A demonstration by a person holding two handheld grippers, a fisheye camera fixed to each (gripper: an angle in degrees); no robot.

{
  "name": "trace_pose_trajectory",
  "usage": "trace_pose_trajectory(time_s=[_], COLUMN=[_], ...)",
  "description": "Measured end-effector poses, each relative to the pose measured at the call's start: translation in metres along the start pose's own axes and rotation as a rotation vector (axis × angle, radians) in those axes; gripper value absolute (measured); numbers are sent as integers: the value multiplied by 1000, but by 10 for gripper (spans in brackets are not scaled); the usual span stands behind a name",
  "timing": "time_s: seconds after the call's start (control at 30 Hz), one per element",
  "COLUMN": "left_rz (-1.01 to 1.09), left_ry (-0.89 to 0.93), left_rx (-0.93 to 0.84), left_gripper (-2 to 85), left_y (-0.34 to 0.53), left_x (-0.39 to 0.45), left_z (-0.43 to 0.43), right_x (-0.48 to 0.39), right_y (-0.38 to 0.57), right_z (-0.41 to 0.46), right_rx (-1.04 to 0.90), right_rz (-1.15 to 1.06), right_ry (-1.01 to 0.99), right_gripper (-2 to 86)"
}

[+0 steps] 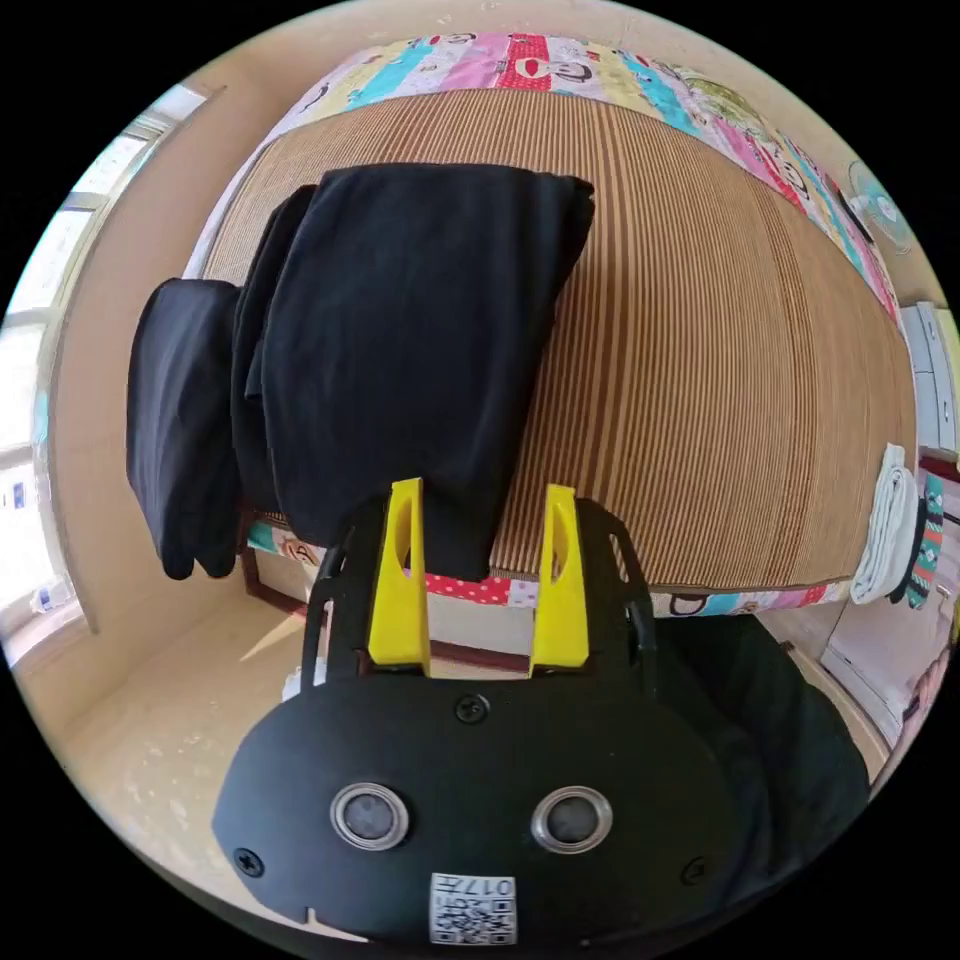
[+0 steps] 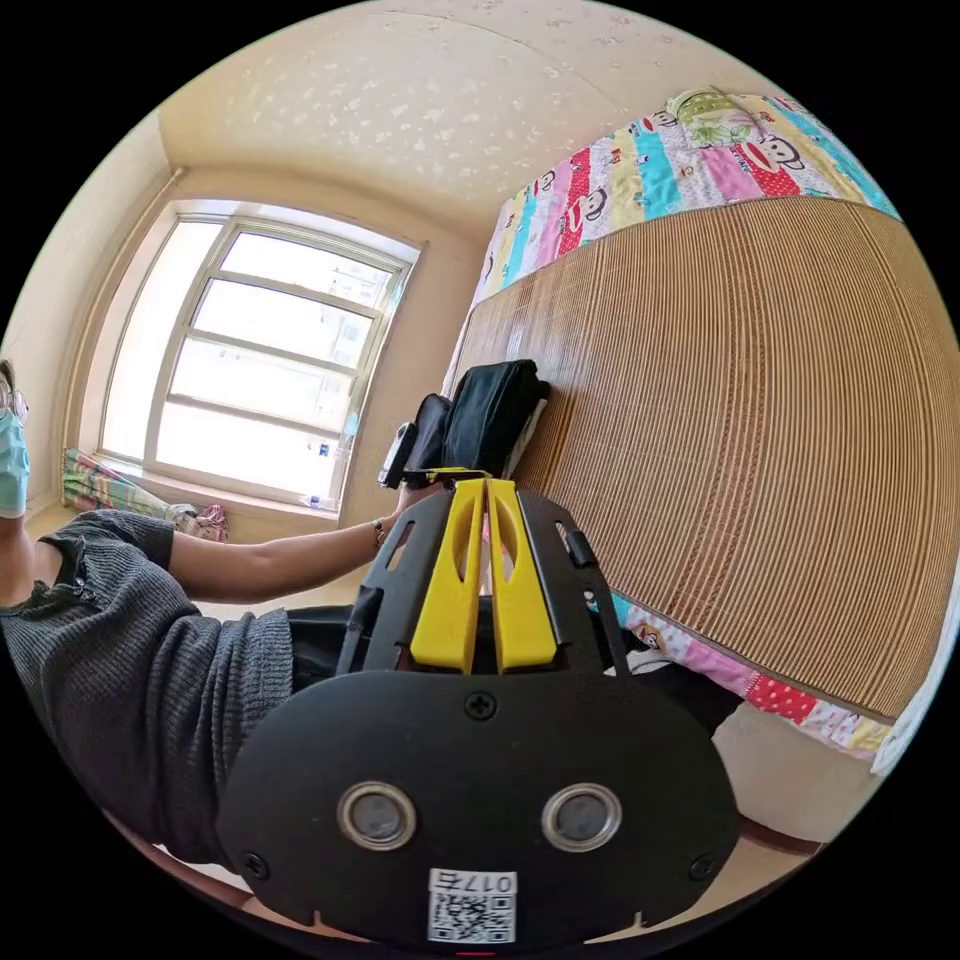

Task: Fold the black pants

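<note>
The black pants [image 1: 400,340] lie folded into a thick stack on the striped bamboo mat [image 1: 700,350] of a bed. One part of them hangs over the mat's left edge. My left gripper [image 1: 482,490] is open at the near edge of the stack, and a corner of black cloth hangs down between its yellow jaws without being pinched. In the right gripper view the pants [image 2: 490,405] appear as a small dark bundle at the mat's corner. My right gripper [image 2: 486,483] is shut with nothing between its jaws, well back from the pants.
A colourful patchwork quilt [image 1: 560,60] lies under the mat. White and patterned cloths [image 1: 890,530] hang at the bed's right corner. A large window [image 2: 270,350] is behind. A person's forearm [image 2: 280,560] and grey sleeve [image 2: 130,640] reach toward the pants.
</note>
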State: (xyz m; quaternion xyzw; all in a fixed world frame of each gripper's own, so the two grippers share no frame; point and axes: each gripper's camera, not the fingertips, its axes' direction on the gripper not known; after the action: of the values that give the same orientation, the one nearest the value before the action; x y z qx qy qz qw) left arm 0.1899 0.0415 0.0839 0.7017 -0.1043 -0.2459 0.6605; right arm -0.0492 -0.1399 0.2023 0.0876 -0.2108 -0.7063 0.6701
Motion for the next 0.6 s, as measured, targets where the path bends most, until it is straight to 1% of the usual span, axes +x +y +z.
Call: trace_pose_trajectory(time_s=[0.03, 0.1, 0.17, 0.2, 0.27, 0.3, 0.37, 0.43, 0.53, 0.6], left_rz=[-6, -25, -67, -67, -15, -5, 53, 138, 300, 389], left_ry=[-11, 74, 296, 367, 692, 770, 1034, 1086, 1028, 1045], left_rx=[2, -12, 16, 31, 143, 179, 337, 449, 592, 680], left_gripper=[123, 95, 44, 40, 28, 26, 11, 2, -5, -6], left_y=[-3, -8, -6, -4, 5, 7, 12, 11, 6, 6], left_x=[-2, -14, -46, -55, -94, -104, -139, -149, -136, -121], left_z=[3, 2, -11, -16, -41, -50, -92, -134, -213, -255], right_x=[-2, -6, -10, -11, -13, -14, -16, -20, -21, -19], right_y=[3, 10, 18, 23, 30, 33, 35, 29, 15, 3], right_z=[8, 15, 16, 16, 14, 12, 9, 5, -1, -3], right_rx=[9, 41, 82, 112, 156, 184, 210, 218, 229, 220], right_rz=[4, -2, -23, -37, -59, -84, -122, -179, -191, -180], right_ry=[-3, -16, -27, -28, -45, -62, -82, -111, -121, -137], right_gripper=[5, 5, 4, 4, 4, 4, 3, 3, 4, 6])
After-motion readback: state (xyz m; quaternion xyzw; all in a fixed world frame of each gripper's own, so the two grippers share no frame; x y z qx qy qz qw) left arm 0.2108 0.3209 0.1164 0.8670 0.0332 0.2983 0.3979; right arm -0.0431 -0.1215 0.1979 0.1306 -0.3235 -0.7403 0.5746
